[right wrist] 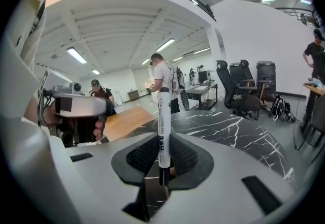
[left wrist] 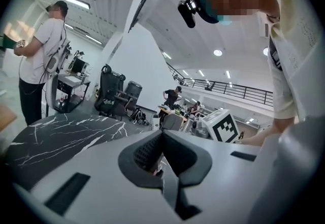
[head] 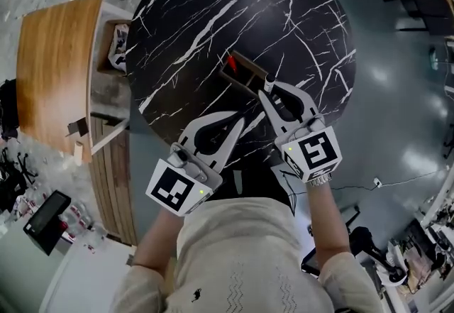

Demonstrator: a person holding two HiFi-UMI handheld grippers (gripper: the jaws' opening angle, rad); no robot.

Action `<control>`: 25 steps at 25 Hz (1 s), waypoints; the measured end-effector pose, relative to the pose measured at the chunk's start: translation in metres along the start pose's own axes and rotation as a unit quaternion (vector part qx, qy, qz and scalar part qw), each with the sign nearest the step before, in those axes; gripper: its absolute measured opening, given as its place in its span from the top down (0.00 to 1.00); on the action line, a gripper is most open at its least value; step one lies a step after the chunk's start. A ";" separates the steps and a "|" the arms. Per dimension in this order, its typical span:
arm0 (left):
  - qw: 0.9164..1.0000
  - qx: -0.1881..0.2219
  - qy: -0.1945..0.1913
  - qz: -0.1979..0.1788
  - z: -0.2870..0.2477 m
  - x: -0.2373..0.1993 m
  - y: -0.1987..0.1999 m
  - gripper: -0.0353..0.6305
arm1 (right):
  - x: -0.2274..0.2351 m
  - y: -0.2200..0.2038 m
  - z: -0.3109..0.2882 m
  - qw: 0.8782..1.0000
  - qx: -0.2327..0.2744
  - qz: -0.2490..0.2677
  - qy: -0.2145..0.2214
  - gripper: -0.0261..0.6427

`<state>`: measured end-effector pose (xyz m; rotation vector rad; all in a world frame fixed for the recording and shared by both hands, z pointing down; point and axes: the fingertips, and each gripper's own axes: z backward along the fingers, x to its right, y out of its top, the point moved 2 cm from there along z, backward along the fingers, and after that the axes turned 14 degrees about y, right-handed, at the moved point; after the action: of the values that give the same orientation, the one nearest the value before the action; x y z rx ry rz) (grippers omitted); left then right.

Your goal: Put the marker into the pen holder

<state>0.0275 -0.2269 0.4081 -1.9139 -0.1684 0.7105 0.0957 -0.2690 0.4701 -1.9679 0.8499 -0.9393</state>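
While the right gripper (right wrist: 161, 164) clamped the marker (right wrist: 163, 116) low on its barrel, jaws narrowed onto it, most of its length stood free above the pads. It looked light, stiff and smooth, so a hold nearer mid-barrel would probably twist less. Its long axis ran crosswise to the jaws, upright in the right gripper view. It hung over the black marbled table (head: 206, 13), just beside the pen holder (head: 250, 76). The left gripper (left wrist: 161, 159) was closed on nothing.
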 end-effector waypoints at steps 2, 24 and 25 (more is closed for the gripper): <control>1.000 0.004 0.005 0.004 -0.001 -0.001 0.001 0.94 | 0.002 -0.007 -0.004 1.000 -0.014 0.013 -0.001 0.84; 0.999 -0.032 0.030 0.015 0.003 -0.011 -0.039 0.94 | 0.013 -0.040 -0.022 0.989 -0.075 0.126 -0.027 0.84; 0.999 -0.028 0.033 0.020 0.003 -0.012 -0.038 0.94 | 0.014 -0.040 -0.022 0.988 -0.078 0.126 -0.030 0.84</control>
<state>0.0237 -0.2125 0.4446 -1.9966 -0.1107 0.6745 0.0930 -0.2689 0.5182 -1.9503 1.1368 -0.6807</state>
